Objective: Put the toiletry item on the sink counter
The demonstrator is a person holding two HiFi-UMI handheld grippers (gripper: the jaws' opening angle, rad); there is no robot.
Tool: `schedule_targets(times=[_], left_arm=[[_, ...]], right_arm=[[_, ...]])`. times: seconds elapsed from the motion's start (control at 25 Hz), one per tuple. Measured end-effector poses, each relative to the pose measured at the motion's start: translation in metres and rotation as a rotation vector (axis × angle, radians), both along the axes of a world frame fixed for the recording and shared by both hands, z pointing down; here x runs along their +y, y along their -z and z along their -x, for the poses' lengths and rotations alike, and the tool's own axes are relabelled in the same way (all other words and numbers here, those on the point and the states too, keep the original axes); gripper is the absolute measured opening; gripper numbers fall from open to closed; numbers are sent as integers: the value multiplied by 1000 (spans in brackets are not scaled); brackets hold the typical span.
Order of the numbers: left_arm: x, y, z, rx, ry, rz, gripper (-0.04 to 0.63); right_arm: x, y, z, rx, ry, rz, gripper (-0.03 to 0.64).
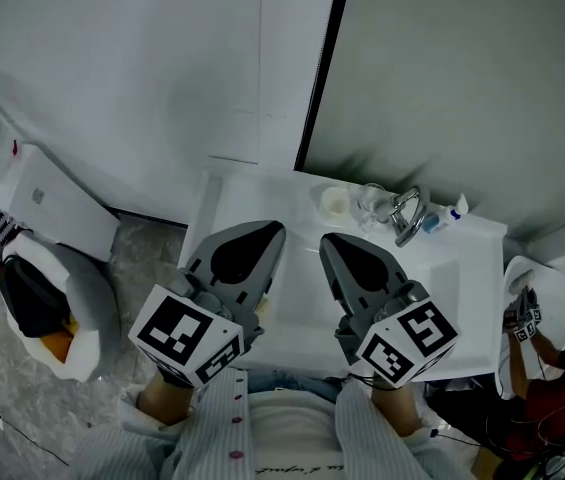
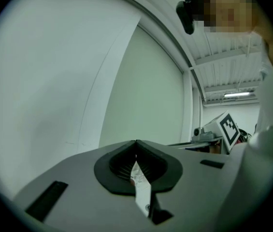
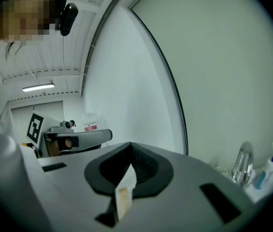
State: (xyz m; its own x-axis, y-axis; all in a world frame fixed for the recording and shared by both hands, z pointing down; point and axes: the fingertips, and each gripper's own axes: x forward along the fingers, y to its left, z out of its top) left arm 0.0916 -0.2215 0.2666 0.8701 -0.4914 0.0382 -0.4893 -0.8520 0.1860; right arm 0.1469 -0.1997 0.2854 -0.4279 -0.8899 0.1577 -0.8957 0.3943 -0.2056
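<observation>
Head view alone shows the cup (image 1: 334, 202); left gripper (image 1: 280, 226) and right gripper (image 1: 324, 237) clenched, empty.

White sink counter (image 1: 477, 290) — black-and-white marker cube (image 1: 187, 336), blue-and-white bottle (image 1: 449, 217).

The sink counter (image 1: 472, 273) looked glossy, white and smooth; the faucet (image 1: 409, 215) was polished metal; the floor (image 1: 147, 258) seemed rough, mottled stone.

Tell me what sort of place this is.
Most likely a bathroom or washroom: a white sink counter with a curved chrome tap, a small white-and-blue bottle and a small white cup beside the tap, and what looks like a white toilet to the left.
</observation>
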Motion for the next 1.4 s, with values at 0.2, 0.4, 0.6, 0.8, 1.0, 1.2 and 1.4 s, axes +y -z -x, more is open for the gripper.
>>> schedule_targets(times=[0.2, 0.4, 0.6, 0.8, 1.0, 1.2, 1.4], left_arm=[[2, 2, -9, 7, -19, -8, 17], [5, 7, -11, 12, -40, -45, 17], [8, 2, -10, -6, -57, -52, 17], [11, -6, -10, -14, -74, -39, 17], [13, -11, -3, -15, -70, -27, 17], [12, -19, 1, -25, -65, -16, 17], [10, -20, 5, -20, -60, -3, 17]], right_arm=[[2, -5, -5, -10, 0, 15, 9], [3, -4, -6, -13, -6, 12, 9], [3, -3, -4, -4, -6, 18, 9], [4, -7, -4, 0, -7, 24, 9], [4, -10, 2, -6, 0, 35, 9], [3, -13, 3, -4, 1, 35, 9], [3, -14, 3, -4, -2, 40, 8]])
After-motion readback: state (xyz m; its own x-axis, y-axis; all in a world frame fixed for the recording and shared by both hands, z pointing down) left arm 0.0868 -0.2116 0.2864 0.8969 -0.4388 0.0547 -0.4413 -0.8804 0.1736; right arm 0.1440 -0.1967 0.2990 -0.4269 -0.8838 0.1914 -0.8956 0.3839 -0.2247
